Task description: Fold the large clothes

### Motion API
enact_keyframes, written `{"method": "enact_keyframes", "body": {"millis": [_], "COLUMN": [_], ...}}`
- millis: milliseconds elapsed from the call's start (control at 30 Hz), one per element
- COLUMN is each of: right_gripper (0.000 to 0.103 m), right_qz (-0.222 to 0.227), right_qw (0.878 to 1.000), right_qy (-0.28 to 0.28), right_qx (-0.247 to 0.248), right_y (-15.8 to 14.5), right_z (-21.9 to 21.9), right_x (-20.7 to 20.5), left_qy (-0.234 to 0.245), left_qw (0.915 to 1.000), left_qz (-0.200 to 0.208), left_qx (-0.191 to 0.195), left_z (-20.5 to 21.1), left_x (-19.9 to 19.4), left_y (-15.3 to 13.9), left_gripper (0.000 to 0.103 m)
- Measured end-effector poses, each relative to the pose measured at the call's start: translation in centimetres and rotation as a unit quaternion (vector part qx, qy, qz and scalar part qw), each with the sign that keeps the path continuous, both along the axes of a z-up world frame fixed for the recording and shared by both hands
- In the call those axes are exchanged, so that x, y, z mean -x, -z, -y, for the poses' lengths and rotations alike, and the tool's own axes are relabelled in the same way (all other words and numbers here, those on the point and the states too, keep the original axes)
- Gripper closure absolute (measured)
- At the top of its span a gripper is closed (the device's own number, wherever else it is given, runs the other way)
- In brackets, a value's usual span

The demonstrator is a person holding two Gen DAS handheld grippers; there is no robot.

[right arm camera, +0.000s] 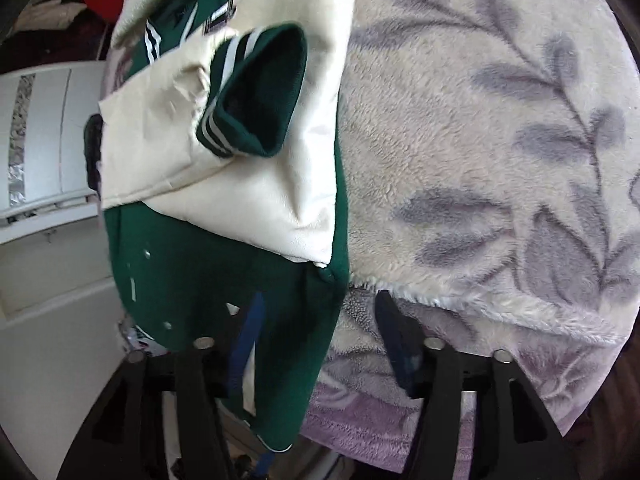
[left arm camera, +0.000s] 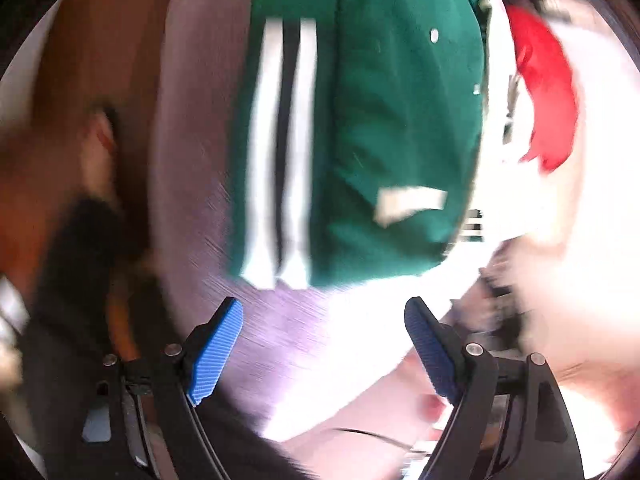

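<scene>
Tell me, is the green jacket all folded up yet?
Partly. The cream sleeves already lie folded across the green jacket on the fluffy blanket. The right gripper has the jacket's bottom edge between its fingers. The left gripper is open and empty. The bottom half is not yet folded up.

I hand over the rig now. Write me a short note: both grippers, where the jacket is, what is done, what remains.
Left gripper: open, empty, short of the green jacket.
Right gripper: open; the jacket's hem hangs between its fingers, not pinched.
Jacket lies on the floral fleece blanket.
Done: cream sleeves folded across the body.
Left: fold the body, tidy it.
</scene>
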State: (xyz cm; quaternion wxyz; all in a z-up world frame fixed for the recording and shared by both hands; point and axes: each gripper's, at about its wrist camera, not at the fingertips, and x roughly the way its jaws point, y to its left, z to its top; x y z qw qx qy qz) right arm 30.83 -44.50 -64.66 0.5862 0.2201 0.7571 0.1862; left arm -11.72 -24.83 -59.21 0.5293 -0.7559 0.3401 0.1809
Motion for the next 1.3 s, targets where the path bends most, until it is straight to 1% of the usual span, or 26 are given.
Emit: {"method": "enact_keyframes", "body": {"millis": [33,100,167,200,233,267,300,333,367,400,500,600,667,700,733,767,800,833,933,967,1033,1100,1133,1167,1233,1300], "right_gripper": [0.036,0.035,0.035,0.034,0.032,0.030,0.027,0.026,0.025,0.021,0.019,0.019,0.019,0.021,0.043,0.058,0.076,0.080,0.086,0.086,0.087,0.087,0.087,0.087,0.088,0.088], "right_qz": [0.002,0.011,0.019,0.024,0.028,0.029,0.026,0.027,0.028,0.020,0.009,-0.008,-0.017,-0.012,-0.008,-0.004,-0.004,0.002,0.020,0.034,0.051,0.064,0.069,0.075,0.094,0.096], "right_qw": [1.000,1.000,0.999,0.998,0.998,0.996,0.995,0.994,0.992,0.989,0.985,0.980,0.978,0.977,0.978,0.980,0.981,0.983,0.988,0.989,0.990,0.992,0.992,0.993,0.993,0.994], "right_qy": [0.003,0.013,0.026,0.030,0.036,0.042,0.046,0.050,0.053,0.054,0.067,0.087,0.089,0.091,0.084,0.075,0.073,0.068,0.052,0.041,0.026,0.013,0.009,0.005,-0.007,-0.007], "right_qx": [-0.002,-0.015,-0.034,-0.042,-0.050,-0.067,-0.086,-0.095,-0.113,-0.138,-0.160,-0.181,-0.190,-0.191,-0.189,-0.184,-0.181,-0.169,-0.145,-0.141,-0.129,-0.110,-0.104,-0.095,-0.073,-0.053], "right_y": [0.0,-0.2,-0.6,-1.1,-0.6,0.0,0.9,1.3,2.0,2.9,5.1,6.7,7.1,6.8,6.5,5.9,5.5,4.5,0.1,-2.1,-5.5,-9.3,-10.7,-12.3,-14.8,-15.9], "right_z": [0.5,2.0,2.9,3.8,2.7,2.2,1.6,1.2,0.8,0.1,-1.5,-3.3,-4.7,-5.2,-5.8,-6.5,-7.0,-7.4,-8.9,-9.9,-11.6,-14.8,-15.8,-17.9,-21.8,-26.8], "right_x": [-0.3,-1.5,-3.7,-5.1,-6.3,-7.5,-8.8,-9.6,-10.8,-12.0,-14.5,-15.6,-15.8,-15.7,-15.6,-15.6,-15.4,-15.4,-15.8,-16.1,-16.6,-17.2,-17.2,-17.5,-18.1,-18.7], "left_qy": [-0.019,-0.046,-0.080,-0.092,-0.111,-0.126,-0.136,-0.137,-0.136,-0.128,-0.107,-0.100,-0.094,-0.094,-0.095,-0.097,-0.098,-0.101,-0.108,-0.112,-0.127,-0.138,-0.143,-0.147,-0.164,-0.181], "left_qw": [0.9994,0.9970,0.9943,0.9937,0.9925,0.9915,0.9905,0.9901,0.9899,0.9902,0.9905,0.9896,0.9884,0.9878,0.9870,0.9859,0.9849,0.9841,0.9799,0.9790,0.9750,0.9700,0.9684,0.9675,0.9653,0.9643], "left_qz": [0.019,0.039,0.045,0.039,0.028,0.016,-0.011,-0.029,-0.042,-0.054,-0.062,-0.061,-0.061,-0.062,-0.062,-0.062,-0.062,-0.060,-0.049,-0.043,-0.030,-0.020,-0.017,-0.014,-0.014,-0.012], "left_qx": [0.023,0.050,0.054,0.051,0.041,0.030,0.019,0.011,0.002,-0.016,-0.060,-0.083,-0.103,-0.108,-0.114,-0.121,-0.128,-0.133,-0.161,-0.165,-0.180,-0.199,-0.204,-0.206,-0.203,-0.193], "left_z": [0.7,1.6,1.7,1.6,1.3,0.9,0.4,0.2,0.1,-0.1,-0.4,-1.0,-1.9,-1.7,-2.0,-2.4,-2.6,-2.9,-5.0,-5.5,-7.6,-10.4,-11.5,-13.1,-15.9,-19.5], "left_x": [-0.7,-2.2,-3.8,-4.2,-4.6,-4.8,-4.8,-4.7,-4.7,-4.7,-5.3,-6.2,-6.4,-5.9,-5.7,-5.6,-5.6,-5.7,-5.6,-5.9,-5.9,-5.8,-5.8,-5.8,-5.6,-5.2], "left_y": [0.5,1.7,3.3,3.5,3.9,3.9,3.7,3.5,3.1,2.1,-0.5,-2.5,-3.8,-3.6,-3.9,-4.4,-4.7,-4.9,-7.0,-7.2,-8.4,-9.6,-9.8,-9.8,-9.5,-8.9], "left_gripper": [0.021,0.021,0.021,0.022,0.026,0.034,0.061,0.077,0.080,0.086,0.090,0.092,0.092,0.093,0.094,0.094,0.094,0.095,0.095,0.095,0.095,0.095,0.095,0.095,0.095,0.095]}}
